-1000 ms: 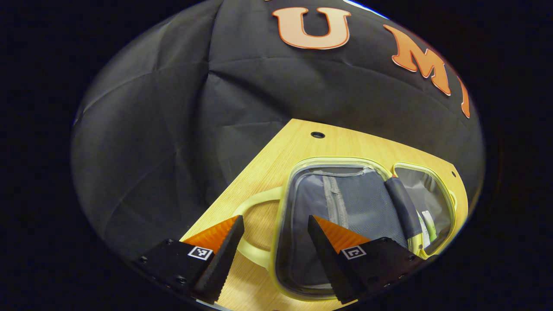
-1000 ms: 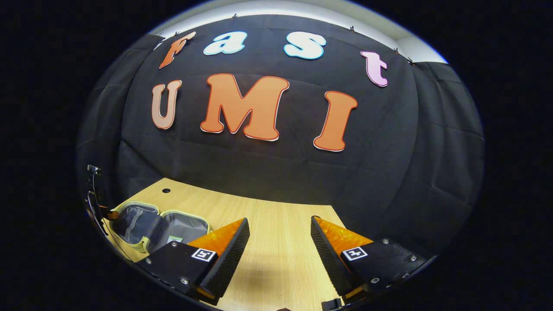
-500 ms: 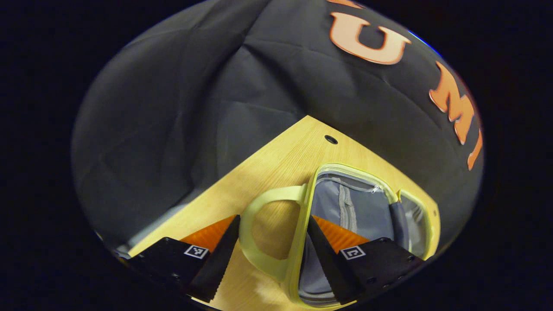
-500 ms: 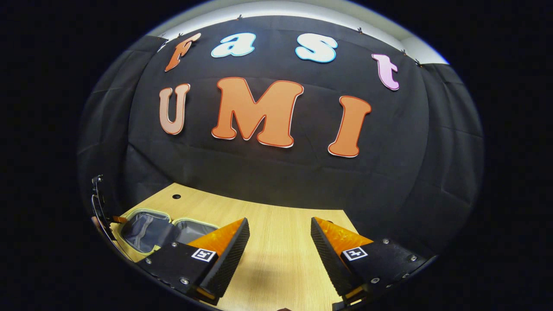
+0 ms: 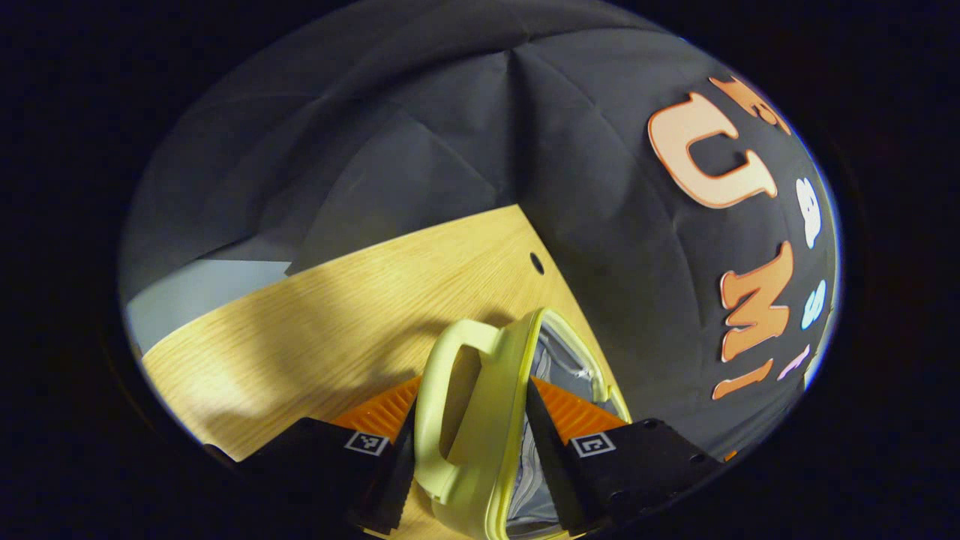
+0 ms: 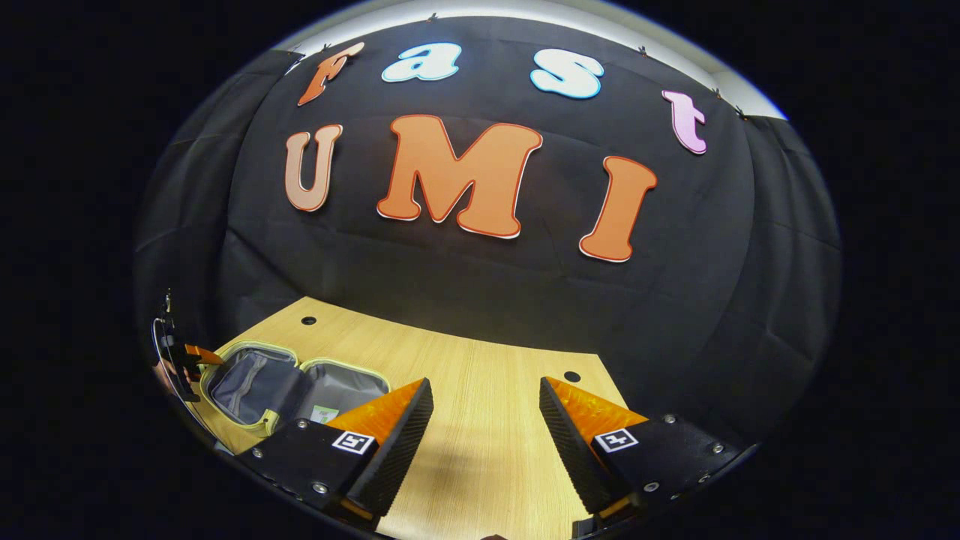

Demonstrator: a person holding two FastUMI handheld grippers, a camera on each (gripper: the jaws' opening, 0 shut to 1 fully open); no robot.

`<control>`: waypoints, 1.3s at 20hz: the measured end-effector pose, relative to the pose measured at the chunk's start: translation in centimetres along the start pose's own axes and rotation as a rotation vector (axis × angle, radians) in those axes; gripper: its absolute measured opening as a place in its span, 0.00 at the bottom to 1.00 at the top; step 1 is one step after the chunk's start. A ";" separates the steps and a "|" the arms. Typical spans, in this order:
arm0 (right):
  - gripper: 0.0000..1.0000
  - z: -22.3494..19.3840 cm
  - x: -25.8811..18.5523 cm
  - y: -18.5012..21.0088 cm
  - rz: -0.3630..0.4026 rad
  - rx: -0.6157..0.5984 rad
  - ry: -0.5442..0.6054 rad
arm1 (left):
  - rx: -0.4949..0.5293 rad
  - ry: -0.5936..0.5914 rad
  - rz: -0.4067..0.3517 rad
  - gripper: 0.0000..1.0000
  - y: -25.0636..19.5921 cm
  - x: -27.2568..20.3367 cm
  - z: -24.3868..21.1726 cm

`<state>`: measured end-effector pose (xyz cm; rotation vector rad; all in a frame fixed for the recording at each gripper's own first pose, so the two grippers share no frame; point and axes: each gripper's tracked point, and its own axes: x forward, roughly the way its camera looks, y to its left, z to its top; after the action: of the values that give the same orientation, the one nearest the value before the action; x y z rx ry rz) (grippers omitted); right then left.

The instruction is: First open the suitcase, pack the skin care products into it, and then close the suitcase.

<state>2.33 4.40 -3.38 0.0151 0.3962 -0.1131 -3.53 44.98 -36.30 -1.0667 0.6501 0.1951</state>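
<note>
The pale yellow suitcase [image 6: 225, 352] lies open on the wooden table at the far left of the right gripper view, grey lining up. A white and green skin care item [image 6: 324, 414] lies in its nearer half. In the left gripper view, the lid's yellow handle [image 5: 431, 420] and rim stand on edge between the fingers of my left gripper [image 5: 471, 420], which press on them from both sides. The left gripper [image 6: 191, 354] also appears at the case's far-left edge. My right gripper [image 6: 486, 420] hangs open over bare table, well to the right of the case.
The wooden table [image 6: 487, 360] has small round holes [image 6: 308, 320] [image 6: 571, 376] near its back edge. The black cloth wall stands close behind it. Grey floor [image 5: 202, 289] shows beyond the table's edge in the left gripper view.
My left gripper has moved onto the lid's handle side and closed on it, and its view has rolled as the lid tips up. The right gripper has barely moved.
</note>
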 end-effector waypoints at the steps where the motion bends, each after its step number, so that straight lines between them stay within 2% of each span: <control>1: 0.91 0.1 0.1 0.1 0.003 0.001 -0.002 | -0.015 -0.009 -0.035 0.68 -0.4 -0.2 0.3; 3: 0.92 0.0 0.3 0.4 0.014 0.005 -0.005 | -0.014 0.018 -0.043 0.57 -0.6 -0.3 0.1; 5: 0.91 0.1 0.6 0.6 0.023 0.010 -0.004 | -0.035 0.016 -0.048 0.57 -0.6 -0.2 0.0; 10: 0.91 0.4 1.1 1.0 0.040 -0.002 -0.012 | -0.245 -0.019 -0.073 0.57 -1.0 -1.4 0.5; 12: 0.91 0.5 1.4 0.9 0.044 -0.007 -0.017 | -0.276 -0.042 -0.066 0.57 -0.2 -2.3 0.4; 13: 0.91 0.5 1.5 0.9 0.048 -0.007 -0.017 | -0.276 -0.057 -0.043 0.57 0.2 -2.6 0.4; 15: 0.92 0.5 1.7 0.8 0.055 -0.006 -0.022 | -0.259 -0.079 -0.023 0.70 0.5 -3.2 0.7; 16: 0.91 0.5 1.8 0.8 0.060 -0.005 -0.023 | -0.258 -0.089 -0.011 0.63 0.8 -3.5 1.1; 17: 0.92 0.5 1.9 0.8 0.062 -0.005 -0.025 | -0.255 -0.091 0.002 0.63 0.8 -3.9 1.4; 18: 0.91 0.7 1.9 0.8 0.068 -0.003 -0.031 | -0.243 -0.109 0.073 0.49 2.2 -4.0 1.5; 19: 0.91 0.9 1.9 0.6 0.069 0.000 -0.039 | -0.223 -0.098 0.106 0.35 2.7 -4.2 1.4; 20: 0.91 0.9 1.9 0.6 0.073 0.004 -0.044 | -0.187 -0.072 0.103 0.21 2.1 -4.5 0.9; 21: 0.91 0.8 1.9 0.5 0.073 0.007 -0.046 | -0.127 -0.090 0.152 0.23 2.0 -3.1 1.3; 22: 0.91 0.9 1.8 0.1 0.071 0.011 -0.050 | -0.067 -0.100 0.158 0.12 1.2 -2.6 1.8; 23: 0.91 0.8 1.6 -0.2 0.071 0.014 -0.053 | -0.011 -0.111 0.142 0.12 -1.0 -5.3 1.9; 26: 0.91 0.9 1.2 -1.4 0.056 0.016 -0.069 | 0.103 -0.180 0.062 0.12 -7.2 -8.0 4.5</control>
<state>3.60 2.88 -2.96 0.0376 0.3253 -0.0614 -4.90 46.57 -24.85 -0.9190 0.5258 0.3051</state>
